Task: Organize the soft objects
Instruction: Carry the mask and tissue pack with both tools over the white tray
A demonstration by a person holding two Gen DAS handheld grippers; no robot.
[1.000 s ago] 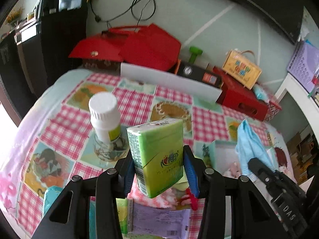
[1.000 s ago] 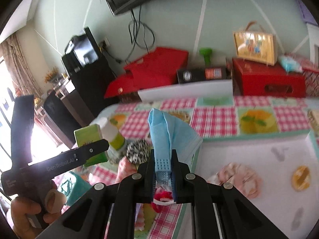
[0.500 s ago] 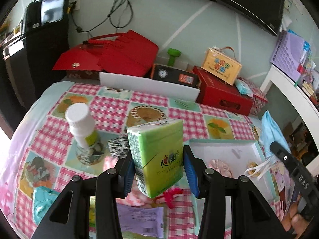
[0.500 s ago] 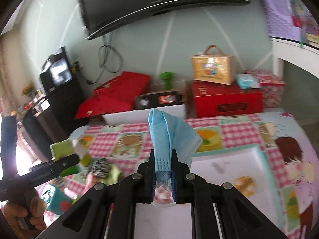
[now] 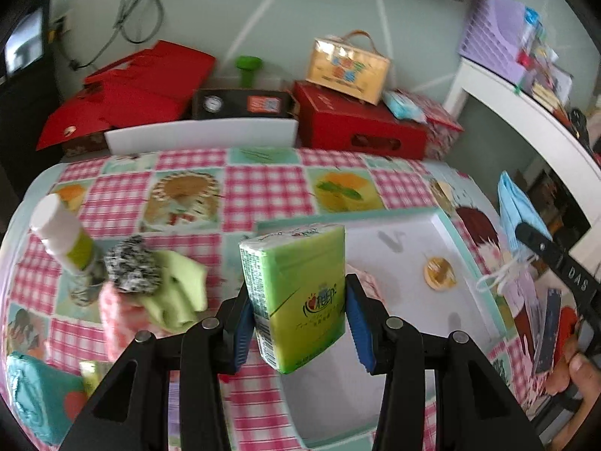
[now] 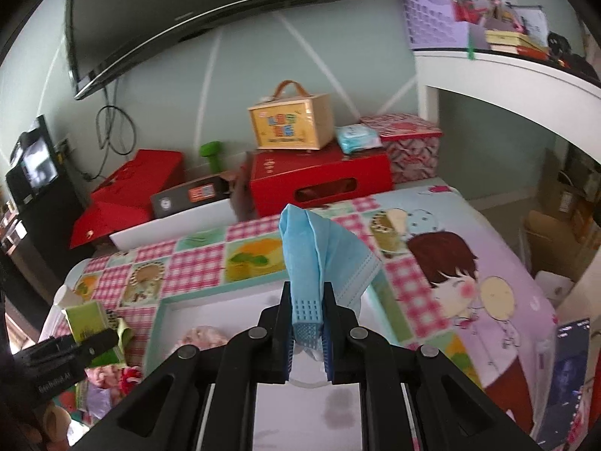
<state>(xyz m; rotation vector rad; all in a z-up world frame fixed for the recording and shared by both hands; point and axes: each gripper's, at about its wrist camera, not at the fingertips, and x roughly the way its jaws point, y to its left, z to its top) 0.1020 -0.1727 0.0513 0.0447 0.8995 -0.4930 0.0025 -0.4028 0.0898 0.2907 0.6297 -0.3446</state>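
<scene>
My left gripper (image 5: 298, 323) is shut on a green tissue pack (image 5: 296, 293) and holds it above the near-left edge of the white tray (image 5: 417, 225). My right gripper (image 6: 308, 334) is shut on a folded blue face mask (image 6: 319, 255) and holds it above the tray's (image 6: 165, 304) right part. The mask also shows at the right of the left wrist view (image 5: 516, 210). A pink soft item (image 6: 201, 336) lies in the tray. A black-and-white scrunchie (image 5: 131, 267), a green cloth (image 5: 176, 293) and a pink checked cloth (image 5: 116, 319) lie left of the tray.
A white-capped bottle (image 5: 64, 236) stands at the table's left. A teal packet (image 5: 33, 394) lies at the near left. Red boxes (image 5: 357, 120), a black box (image 5: 240, 103) and a yellow case (image 5: 347, 67) stand behind the table. A white shelf (image 6: 507, 71) rises at right.
Both grippers have moved right over the table, still holding their loads. The tissue pack went from beside the bottle to over the tray's edge; the mask moved toward the tray's right.
</scene>
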